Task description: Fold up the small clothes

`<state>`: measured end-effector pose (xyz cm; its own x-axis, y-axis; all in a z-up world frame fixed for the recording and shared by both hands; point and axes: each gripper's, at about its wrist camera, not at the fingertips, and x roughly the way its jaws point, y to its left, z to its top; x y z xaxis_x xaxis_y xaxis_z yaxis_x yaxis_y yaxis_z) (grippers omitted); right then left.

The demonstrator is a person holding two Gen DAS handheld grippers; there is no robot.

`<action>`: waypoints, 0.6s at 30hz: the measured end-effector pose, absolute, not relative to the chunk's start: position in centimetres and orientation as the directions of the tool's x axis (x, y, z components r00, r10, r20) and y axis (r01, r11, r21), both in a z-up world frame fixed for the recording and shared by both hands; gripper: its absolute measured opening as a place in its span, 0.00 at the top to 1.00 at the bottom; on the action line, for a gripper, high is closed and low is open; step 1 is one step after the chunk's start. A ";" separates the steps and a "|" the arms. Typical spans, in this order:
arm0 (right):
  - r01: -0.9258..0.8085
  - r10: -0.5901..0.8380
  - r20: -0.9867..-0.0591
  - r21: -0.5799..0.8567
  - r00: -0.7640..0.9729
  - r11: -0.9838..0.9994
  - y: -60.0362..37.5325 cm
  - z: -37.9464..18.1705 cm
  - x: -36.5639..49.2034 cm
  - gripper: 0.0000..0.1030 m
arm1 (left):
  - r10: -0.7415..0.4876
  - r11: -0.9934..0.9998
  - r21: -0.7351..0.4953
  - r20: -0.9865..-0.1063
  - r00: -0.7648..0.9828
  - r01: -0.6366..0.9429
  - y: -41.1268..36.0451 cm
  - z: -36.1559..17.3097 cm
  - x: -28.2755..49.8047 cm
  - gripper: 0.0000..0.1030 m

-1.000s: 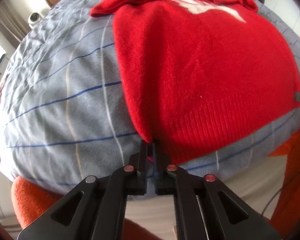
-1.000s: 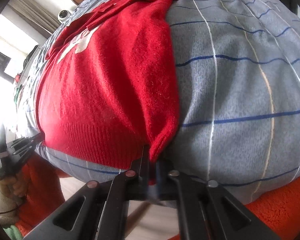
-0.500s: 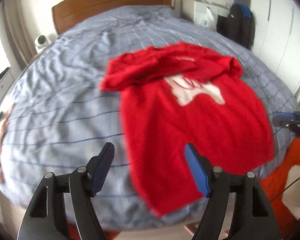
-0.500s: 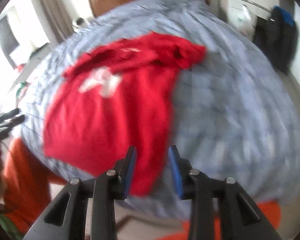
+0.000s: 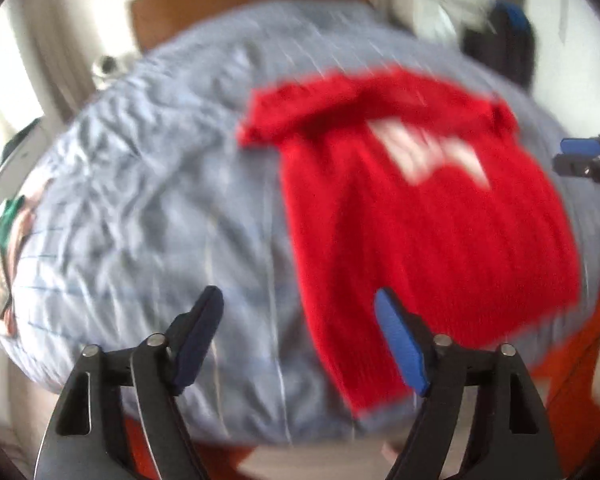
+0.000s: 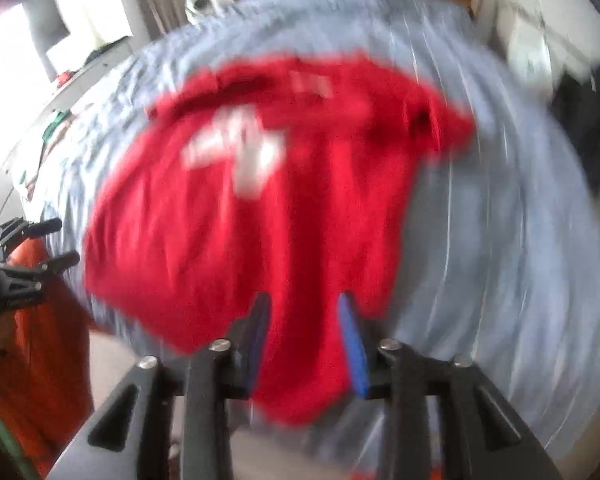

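Observation:
A red sweater (image 5: 420,220) with a white design lies flat on the bed, its sleeves folded across the top; the right wrist view also shows the sweater (image 6: 240,220). My left gripper (image 5: 296,300) hangs above the hem's left corner. Its jaws are opening, and only bedcover and the sweater's edge show in the gap below. My right gripper (image 6: 304,300) hovers over the hem's right corner. Its jaws are opening too, and the pads are clear of the red cloth seen beneath them. Both views are motion-blurred.
The grey-blue checked bedcover (image 5: 140,200) spreads wide to the left of the sweater and also to its right (image 6: 500,220). A wooden headboard (image 5: 240,0) stands at the far end. Dark bags (image 5: 500,48) hang at the back right. Orange fabric (image 6: 40,320) fills the near side below the bed's edge.
Both grippers were shut on the sweater's hem corners; they have let go, opened and lifted back from the bed. The sweater now lies spread out.

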<state>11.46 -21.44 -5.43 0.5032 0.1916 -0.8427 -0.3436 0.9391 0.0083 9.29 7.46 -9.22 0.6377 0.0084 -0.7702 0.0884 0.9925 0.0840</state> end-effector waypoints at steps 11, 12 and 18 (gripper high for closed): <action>-0.468 0.233 -0.876 0.009 0.423 0.884 -14.2 -12.6 26.2 0.76 | 0.274 0.958 0.262 -0.703 0.657 -0.119 10.5 -13.3 10.3 0.22; -0.436 0.254 -0.862 0.043 0.438 0.899 -15.4 -12.3 26.3 0.85 | 0.257 0.964 0.236 -0.702 0.665 -0.123 10.6 -13.0 10.3 0.21; -0.102 0.182 -0.740 0.152 0.648 0.983 -31.4 -4.9 23.1 0.93 | 0.222 0.974 0.202 -0.722 0.656 -0.106 10.1 -13.4 9.8 0.21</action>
<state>23.11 -31.35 -4.93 0.6481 0.1818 -0.7395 -0.1017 0.9831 0.1525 9.84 10.05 -13.44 0.6557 0.2216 -0.7217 -0.1062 0.9735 0.2024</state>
